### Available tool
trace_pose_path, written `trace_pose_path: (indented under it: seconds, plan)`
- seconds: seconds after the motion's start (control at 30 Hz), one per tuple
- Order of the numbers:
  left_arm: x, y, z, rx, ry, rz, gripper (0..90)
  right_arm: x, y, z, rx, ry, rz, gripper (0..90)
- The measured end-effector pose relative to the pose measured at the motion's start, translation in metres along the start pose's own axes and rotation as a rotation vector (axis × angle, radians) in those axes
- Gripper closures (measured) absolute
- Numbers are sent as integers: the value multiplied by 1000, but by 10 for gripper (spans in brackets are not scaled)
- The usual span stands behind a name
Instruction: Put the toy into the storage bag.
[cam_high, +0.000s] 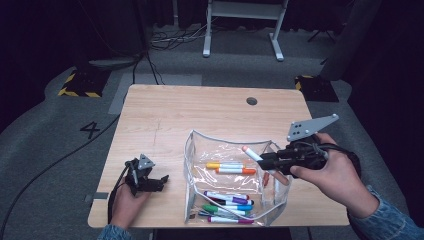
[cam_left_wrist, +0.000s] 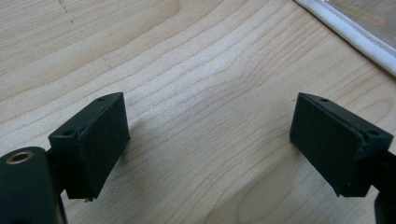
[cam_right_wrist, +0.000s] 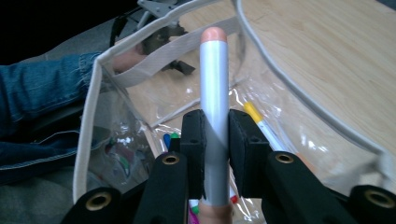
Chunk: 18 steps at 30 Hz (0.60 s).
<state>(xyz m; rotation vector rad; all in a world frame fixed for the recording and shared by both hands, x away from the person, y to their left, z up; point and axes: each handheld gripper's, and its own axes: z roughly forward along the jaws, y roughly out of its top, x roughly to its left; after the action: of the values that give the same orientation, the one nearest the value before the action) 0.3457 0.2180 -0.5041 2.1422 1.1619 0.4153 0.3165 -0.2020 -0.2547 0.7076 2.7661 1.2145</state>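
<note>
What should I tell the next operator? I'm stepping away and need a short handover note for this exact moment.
Right gripper: shut on a salmon-capped marker, held over the clear pouch.
Left gripper: open, resting on the table left of the pouch, holding nothing.
Done: several markers already lie in the pouch.
Left: probably lower the held marker in and release it.

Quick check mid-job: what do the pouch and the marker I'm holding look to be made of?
Pouch: clear, soft plastic film, probably vinyl; it is see-through, glossy and wrinkled, with a pale fabric-like binding along its rim. Marker in the right gripper: smooth grey barrel with a satin sheen and peach caps, likely plastic, though the shine could be a metallic coating.
</note>
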Motion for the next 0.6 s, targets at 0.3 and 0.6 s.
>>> trace_pose_path:
  seconds: [0.3,0.6]
  plan:
    - [0,0,0,0,0,0,119,12,17,30,63,58,-49,766]
    - [0,0,0,0,-1,0,119,23,26,59,141,107,-92,766]
